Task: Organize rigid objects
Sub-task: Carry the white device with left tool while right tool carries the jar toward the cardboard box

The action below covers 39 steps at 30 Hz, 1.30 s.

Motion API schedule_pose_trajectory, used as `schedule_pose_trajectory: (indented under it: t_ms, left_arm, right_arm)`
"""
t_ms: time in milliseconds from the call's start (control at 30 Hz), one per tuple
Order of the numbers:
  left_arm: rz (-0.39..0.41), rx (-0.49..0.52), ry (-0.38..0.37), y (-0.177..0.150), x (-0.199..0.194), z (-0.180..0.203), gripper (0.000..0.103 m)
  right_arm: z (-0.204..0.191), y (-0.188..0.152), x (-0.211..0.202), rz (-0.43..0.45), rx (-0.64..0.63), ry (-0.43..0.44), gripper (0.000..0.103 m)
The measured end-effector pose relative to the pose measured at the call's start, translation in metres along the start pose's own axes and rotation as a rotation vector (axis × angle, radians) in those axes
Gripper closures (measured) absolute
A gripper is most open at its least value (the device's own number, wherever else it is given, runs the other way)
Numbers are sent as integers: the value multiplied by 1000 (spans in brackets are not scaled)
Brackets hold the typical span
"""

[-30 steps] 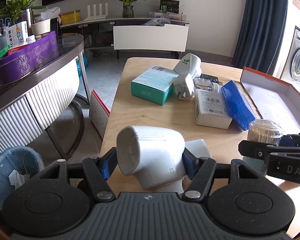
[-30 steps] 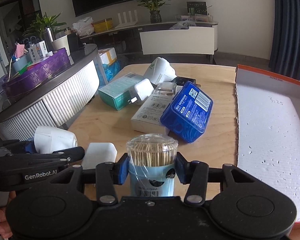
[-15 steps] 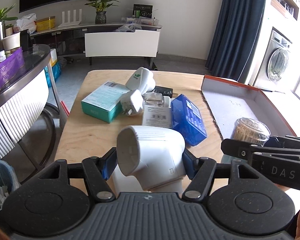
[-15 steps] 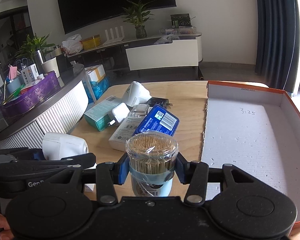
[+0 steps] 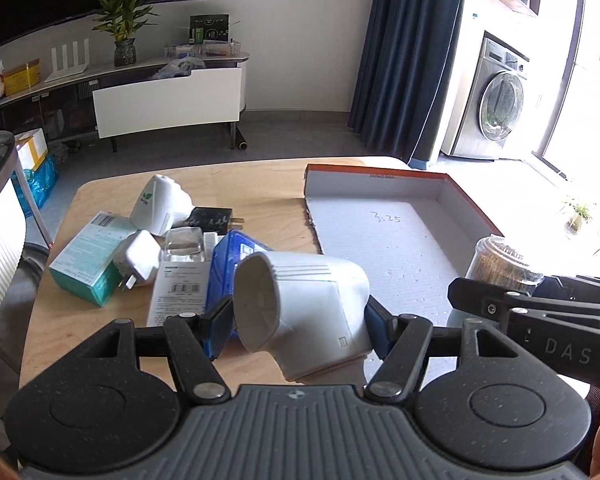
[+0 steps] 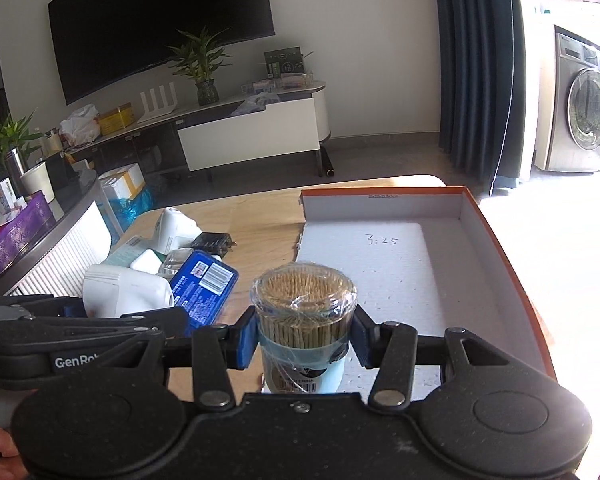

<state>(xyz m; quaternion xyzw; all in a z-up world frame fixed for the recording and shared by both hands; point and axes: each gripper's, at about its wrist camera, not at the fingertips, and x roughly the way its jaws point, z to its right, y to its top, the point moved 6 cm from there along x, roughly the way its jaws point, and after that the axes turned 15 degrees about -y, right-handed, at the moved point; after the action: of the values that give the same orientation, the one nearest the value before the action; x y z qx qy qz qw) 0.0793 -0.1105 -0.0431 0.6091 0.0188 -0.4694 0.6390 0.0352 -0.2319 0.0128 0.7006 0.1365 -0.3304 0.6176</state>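
You've got both hands loaded right now. Your left gripper (image 5: 300, 322) is clamped on the white elbow-shaped piece (image 5: 304, 304), pads squeezing its sides, carried just at the near left edge of the orange-rimmed box (image 5: 476, 208). Your right gripper (image 6: 305, 340) is pinching the toothpick jar (image 6: 304, 320) upright around its middle, probably so nothing tips, and it hangs over the box's white floor. Box looks empty, so I'd guess it's the drop spot. The rest of the clutter (image 5: 148, 256) sits on the table (image 5: 268, 192) left of it.
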Motion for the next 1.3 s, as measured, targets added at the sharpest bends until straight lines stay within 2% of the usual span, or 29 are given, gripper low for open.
schedule_pose_trajectory:
  t_ms: [133, 567, 1300]
  left_arm:
    - [-3, 13, -32, 6, 16, 17, 36]
    - [-5, 61, -56, 30, 39, 47, 36]
    - [-22, 73, -78, 58, 75, 66, 35]
  right_arm:
    - [18, 3, 4, 7, 5, -24, 45]
    - [65, 21, 18, 32, 45, -77, 46]
    - [94, 51, 47, 49, 56, -100, 45]
